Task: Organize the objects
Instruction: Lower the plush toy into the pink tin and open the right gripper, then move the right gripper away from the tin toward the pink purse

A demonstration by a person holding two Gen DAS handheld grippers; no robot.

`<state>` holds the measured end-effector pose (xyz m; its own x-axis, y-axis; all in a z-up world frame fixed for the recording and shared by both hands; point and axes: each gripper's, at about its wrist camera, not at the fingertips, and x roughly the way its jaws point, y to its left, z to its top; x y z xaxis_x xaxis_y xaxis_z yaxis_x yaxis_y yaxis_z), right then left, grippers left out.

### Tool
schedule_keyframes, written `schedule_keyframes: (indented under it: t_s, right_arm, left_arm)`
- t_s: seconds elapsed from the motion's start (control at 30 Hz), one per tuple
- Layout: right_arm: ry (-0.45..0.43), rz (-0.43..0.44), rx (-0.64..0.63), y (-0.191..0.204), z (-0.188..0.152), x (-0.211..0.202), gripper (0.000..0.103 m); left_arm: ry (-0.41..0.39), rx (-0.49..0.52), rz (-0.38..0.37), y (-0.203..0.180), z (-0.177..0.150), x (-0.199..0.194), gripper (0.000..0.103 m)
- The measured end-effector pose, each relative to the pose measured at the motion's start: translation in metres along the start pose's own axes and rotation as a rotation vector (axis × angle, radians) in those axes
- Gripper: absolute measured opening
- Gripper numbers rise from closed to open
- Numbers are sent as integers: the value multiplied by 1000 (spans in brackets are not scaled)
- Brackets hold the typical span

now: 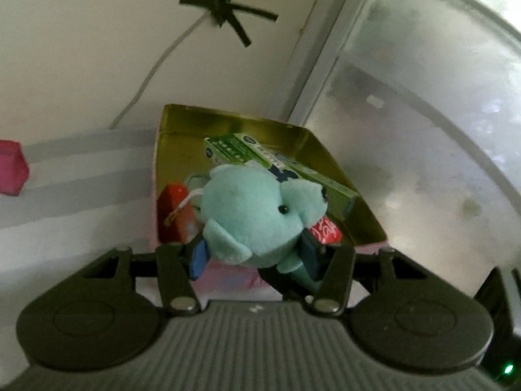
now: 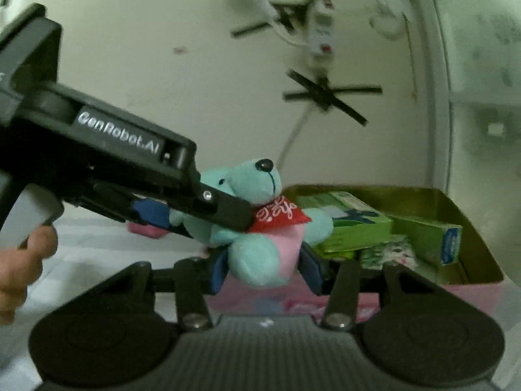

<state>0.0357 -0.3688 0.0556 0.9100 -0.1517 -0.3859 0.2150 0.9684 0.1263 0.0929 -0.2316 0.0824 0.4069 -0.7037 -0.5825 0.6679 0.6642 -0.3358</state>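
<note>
- The left gripper (image 1: 255, 254) is clamped on a teal plush bear (image 1: 257, 215); its blue pads (image 1: 199, 258) press the toy from both sides at the body, with the head bulging forward beyond the fingertips
- The right gripper (image 2: 265, 268) is clamped on the same bear at its lower end, where a teal leg and a pink belly patch sit between its blue pads (image 2: 218, 268)
- In the right wrist view the left gripper reaches in from the left edge, its black finger lying across the bear's (image 2: 260, 215) middle; a person's hand (image 2: 19, 270) shows at the left edge behind it
- The bear is held up between the two grippers, just in front of and above the near wall of an open box (image 1: 355, 202); it wears a red bandana (image 2: 280, 215) with pale lettering at the neck
- The box has a gold lining and a pink outside; it stands on a pale surface (image 1: 81, 221) next to a frosted glass panel (image 1: 423, 97)
- Inside the box lie green cartons (image 1: 260, 154), one leaning on another, and a red packet (image 1: 177, 215) against the left wall; a small patterned packet (image 2: 387, 254) lies under the cartons
- A pink object (image 1: 11, 171) sits well apart at the left edge
- On the wall behind, a white cable (image 1: 156, 68) is fixed with crossed strips of dark tape (image 1: 224, 9)
</note>
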Motion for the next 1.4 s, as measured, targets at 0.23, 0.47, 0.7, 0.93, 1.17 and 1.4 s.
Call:
schedule_keyframes:
  t_s: [0.23, 0.47, 0.7, 0.93, 1.17, 1.4]
  right_arm:
    - [213, -14, 59, -44, 25, 57, 46]
    - [172, -138, 69, -59, 41, 76, 70]
    - [3, -136, 116, -47, 5, 15, 76]
    - [-120, -108, 277, -35, -33, -53, 76]
    - [-105, -86, 357, -29, -52, -72, 76]
    - [-62, -70, 367, -14, -67, -82, 76]
  left_arm:
    - [57, -48, 22, 0, 23, 64, 60]
    - [-8, -187, 72, 6, 41, 82, 68]
    - [-85, -108, 165, -5, 23, 45, 73]
    - [-145, 2, 248, -20, -14, 1, 73]
    - [-155, 136, 325, -38, -57, -29, 73]
    - [-144, 182, 385, -38, -90, -48, 73]
